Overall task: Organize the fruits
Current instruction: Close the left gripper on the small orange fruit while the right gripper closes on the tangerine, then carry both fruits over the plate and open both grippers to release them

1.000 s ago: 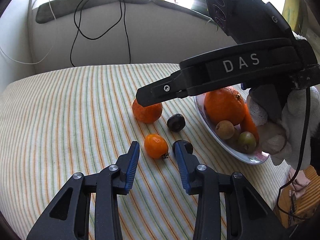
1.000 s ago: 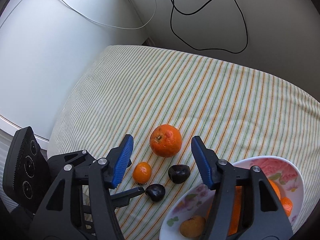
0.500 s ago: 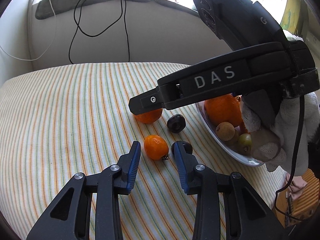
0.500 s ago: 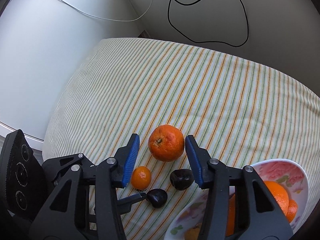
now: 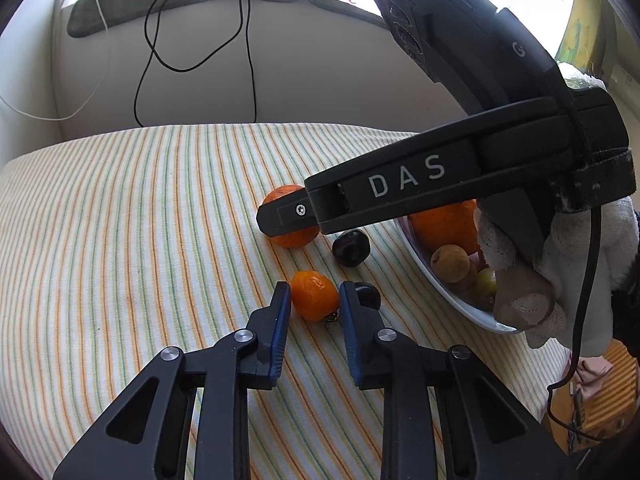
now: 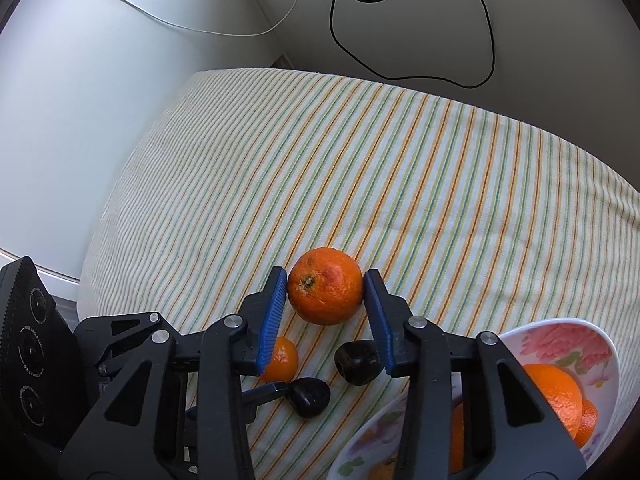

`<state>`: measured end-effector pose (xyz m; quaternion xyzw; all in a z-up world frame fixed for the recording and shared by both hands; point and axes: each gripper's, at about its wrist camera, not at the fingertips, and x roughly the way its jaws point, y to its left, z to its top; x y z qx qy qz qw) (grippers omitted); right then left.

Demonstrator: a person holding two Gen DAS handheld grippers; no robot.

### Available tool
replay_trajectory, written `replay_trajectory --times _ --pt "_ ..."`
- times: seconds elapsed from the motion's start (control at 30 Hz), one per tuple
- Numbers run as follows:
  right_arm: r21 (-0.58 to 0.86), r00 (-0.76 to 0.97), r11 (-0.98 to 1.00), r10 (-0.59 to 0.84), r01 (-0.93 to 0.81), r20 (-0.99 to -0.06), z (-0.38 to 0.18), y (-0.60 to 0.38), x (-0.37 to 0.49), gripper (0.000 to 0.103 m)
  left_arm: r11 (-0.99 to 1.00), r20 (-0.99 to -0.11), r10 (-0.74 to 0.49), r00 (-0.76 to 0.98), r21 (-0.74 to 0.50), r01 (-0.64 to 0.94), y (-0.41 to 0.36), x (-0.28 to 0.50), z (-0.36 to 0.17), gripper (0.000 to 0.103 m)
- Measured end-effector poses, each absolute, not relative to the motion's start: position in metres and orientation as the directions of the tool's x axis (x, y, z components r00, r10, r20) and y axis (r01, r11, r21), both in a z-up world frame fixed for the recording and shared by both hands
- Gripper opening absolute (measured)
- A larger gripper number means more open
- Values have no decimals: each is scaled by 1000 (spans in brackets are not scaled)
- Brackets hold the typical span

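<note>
Gripping a small orange kumquat-like fruit between blue pads, left gripper low over the striped tablecloth; jaws drawn in tight against both sides of that fruit, fruit resting on the cloth. Just right of the right-hand finger, touching it, a dark plum-like fruit. Farther off, a second dark fruit, and beyond it a mandarin, half hidden under the black body of the other tool.

Closing on that mandarin, right gripper: jaws just narrowed, blue pads now against its left and right flanks, mandarin sitting on the cloth with stem scar facing up-left. Below the fingers in the right wrist view, the small orange fruit partly behind the left finger, the two dark fruits close by, the nearer one beside the tip of the left tool.

At lower right, a white bowl with pink floral print, holding a large orange; from the left wrist view, also a brownish round fruit and a greenish one inside. Gloved hand on the right tool. Behind the table, black cable and white cable against a pale wall.
</note>
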<state>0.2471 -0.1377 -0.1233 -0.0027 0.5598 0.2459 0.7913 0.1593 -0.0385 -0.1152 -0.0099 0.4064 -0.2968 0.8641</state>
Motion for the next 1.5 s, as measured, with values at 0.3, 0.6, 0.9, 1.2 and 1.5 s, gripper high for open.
replay_trajectory --times 0.3,0.6,0.9,1.2,1.5 --pt "265 270 878 388 -398 -881 -121 -140 244 41 829 -693 -513 506 -249 500 -40 155 -113 22" --pt "275 289 877 402 -394 -869 -111 -148 232 40 837 -685 -507 524 -245 489 -38 146 -112 22" --pt "282 327 869 427 -407 -843 -86 -160 212 40 836 -663 -514 544 -245 491 -33 133 -100 22" --pt "294 359 859 454 -419 -816 -59 -176 189 40 827 -642 -529 555 -241 509 -37 111 -88 22" --pt "281 424 868 453 -408 -784 -33 -208 167 40 808 -627 -549 553 -230 542 -57 97 -76 22"
